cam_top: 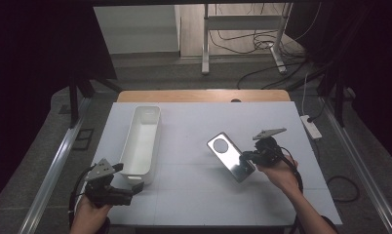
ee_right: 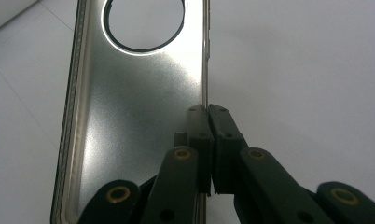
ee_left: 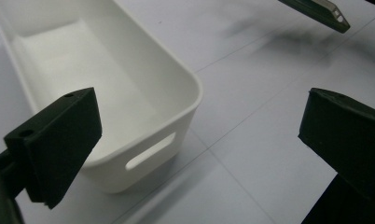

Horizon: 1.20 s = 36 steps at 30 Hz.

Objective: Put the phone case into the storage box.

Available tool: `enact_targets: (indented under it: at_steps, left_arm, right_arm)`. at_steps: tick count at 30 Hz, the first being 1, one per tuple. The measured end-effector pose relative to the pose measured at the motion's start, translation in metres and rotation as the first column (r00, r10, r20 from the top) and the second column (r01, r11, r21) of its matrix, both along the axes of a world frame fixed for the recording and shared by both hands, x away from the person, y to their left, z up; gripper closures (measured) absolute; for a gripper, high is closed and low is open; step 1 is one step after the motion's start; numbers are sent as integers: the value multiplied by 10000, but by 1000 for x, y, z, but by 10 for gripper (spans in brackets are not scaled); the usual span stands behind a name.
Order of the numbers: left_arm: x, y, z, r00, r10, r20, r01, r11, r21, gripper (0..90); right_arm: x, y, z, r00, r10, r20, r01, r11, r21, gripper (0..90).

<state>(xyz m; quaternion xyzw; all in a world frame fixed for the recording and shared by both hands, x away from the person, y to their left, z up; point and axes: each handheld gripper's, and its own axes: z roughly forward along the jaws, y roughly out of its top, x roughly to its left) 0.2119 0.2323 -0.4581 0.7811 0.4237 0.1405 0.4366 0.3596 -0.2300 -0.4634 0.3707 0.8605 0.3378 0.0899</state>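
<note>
Phone case, a metallic shell with 1 round camera cut-out, hangs tilted above the white tabletop, right of centre, gripped at its long side edge. In the right gripper view the case runs away from the camera, cut-out at the far end, and the right gripper pinches only the thin rim of the wall.

That thin hold looks like the main risk. With so little edge between the pads and most of the shell out to one side, I judge the case could pivot or slip free during a quick swing, and drop to the tabletop. A smooth, glossy surface would make that more likely. If the white bin at the left is the goal, the case may also catch its rim on the way in.

The right gripper's fingers are clamped nearly together on the case edge. The left gripper sits near the front end of the bin; its 2 fingers stand wide apart, holding and touching nothing, with the bin just beyond them.
</note>
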Motion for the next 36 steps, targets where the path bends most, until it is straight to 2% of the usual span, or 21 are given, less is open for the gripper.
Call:
enact_targets:
  at_steps: [6, 14, 18, 23, 36]
  left_arm:
    - [8, -13, 5, 9996, -275, 39, 275, 9996, 27, 0]
    - [25, -29, 16, 9976, -669, 165, 672, 9976, -159, 0]
    - [38, -43, 20, 9947, -1003, 239, 1010, 9943, -342, 0]
    - [51, -59, 23, 9905, -1349, 272, 1356, 9904, -271, 0]
    - [78, -85, 25, 9835, -1790, 260, 1803, 9812, -682, 0]
  right_arm:
    - [-1, 0, 5, 9999, -13, 100, 11, 9998, 201, 882]
    - [-3, -1, 14, 9985, -111, 540, 83, 9986, 524, 882]
    - [-4, -2, 19, 9970, -219, 740, 165, 9972, 735, 882]
    - [-5, -4, 23, 9959, -347, 836, 267, 9951, 956, 882]
    - [-8, -2, 28, 9926, -416, 1142, 295, 9939, 1064, 882]
